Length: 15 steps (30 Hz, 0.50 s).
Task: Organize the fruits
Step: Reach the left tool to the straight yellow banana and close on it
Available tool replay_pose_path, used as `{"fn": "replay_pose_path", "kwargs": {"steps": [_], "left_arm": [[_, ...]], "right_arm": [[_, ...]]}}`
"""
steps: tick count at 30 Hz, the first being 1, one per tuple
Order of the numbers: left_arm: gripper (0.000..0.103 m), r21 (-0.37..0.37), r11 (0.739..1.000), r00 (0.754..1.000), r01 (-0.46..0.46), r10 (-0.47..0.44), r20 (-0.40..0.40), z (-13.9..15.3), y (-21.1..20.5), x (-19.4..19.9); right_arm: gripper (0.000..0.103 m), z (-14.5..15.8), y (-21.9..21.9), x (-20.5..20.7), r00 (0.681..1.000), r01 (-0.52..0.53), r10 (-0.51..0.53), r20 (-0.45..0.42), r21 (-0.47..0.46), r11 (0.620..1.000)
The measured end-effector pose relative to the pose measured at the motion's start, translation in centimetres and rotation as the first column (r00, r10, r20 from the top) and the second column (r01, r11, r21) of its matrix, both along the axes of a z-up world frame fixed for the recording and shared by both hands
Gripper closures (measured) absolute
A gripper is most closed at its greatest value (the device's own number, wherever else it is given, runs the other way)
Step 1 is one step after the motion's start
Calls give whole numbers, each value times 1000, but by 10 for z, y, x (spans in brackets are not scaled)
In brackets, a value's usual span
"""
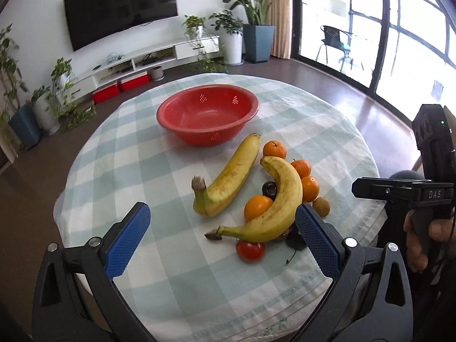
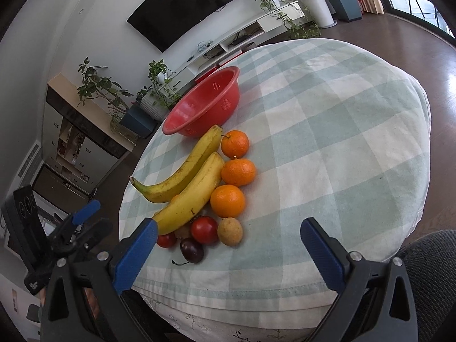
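A red perforated bowl [image 1: 208,112] [image 2: 203,105] stands empty at the far side of the checked tablecloth [image 1: 136,156]. Two bananas [image 1: 228,178] [image 2: 191,196] lie in front of it among several oranges [image 1: 258,206] [image 2: 228,201], red tomatoes [image 1: 250,250] [image 2: 204,229], a dark plum [image 2: 191,250] and a small tan fruit [image 1: 321,206] [image 2: 230,231]. My left gripper [image 1: 222,236] is open near the table's front edge, its right pad beside the nearer banana. My right gripper [image 2: 228,252] is open too, low before the fruit pile, holding nothing.
The round table's edge [image 2: 256,287] curves close under both grippers. A hand [image 1: 419,239] holds the other gripper at the right in the left wrist view. Beyond the table are a TV [image 1: 119,2], a low white cabinet [image 1: 148,59] and potted plants [image 1: 233,31].
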<state>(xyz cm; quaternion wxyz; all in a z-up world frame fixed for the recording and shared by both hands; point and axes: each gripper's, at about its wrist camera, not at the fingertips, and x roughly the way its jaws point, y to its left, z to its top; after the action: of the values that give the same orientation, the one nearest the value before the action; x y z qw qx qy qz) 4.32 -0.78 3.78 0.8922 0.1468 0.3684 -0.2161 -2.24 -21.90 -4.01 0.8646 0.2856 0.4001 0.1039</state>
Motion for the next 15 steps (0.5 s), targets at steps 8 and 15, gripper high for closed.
{"fn": "replay_pose_path", "kwargs": {"steps": [8,15], "left_arm": [[22,291,929,973,228,-206,-102,8,-60,69],[41,412,838,928,358,-272,-255,-37,-90,91]], "right_arm": [[5,-7,-5,6,1000,-11,11,3,11,1000],[5,-7,-9,8,1000,-11,11,11,22,1000]]}}
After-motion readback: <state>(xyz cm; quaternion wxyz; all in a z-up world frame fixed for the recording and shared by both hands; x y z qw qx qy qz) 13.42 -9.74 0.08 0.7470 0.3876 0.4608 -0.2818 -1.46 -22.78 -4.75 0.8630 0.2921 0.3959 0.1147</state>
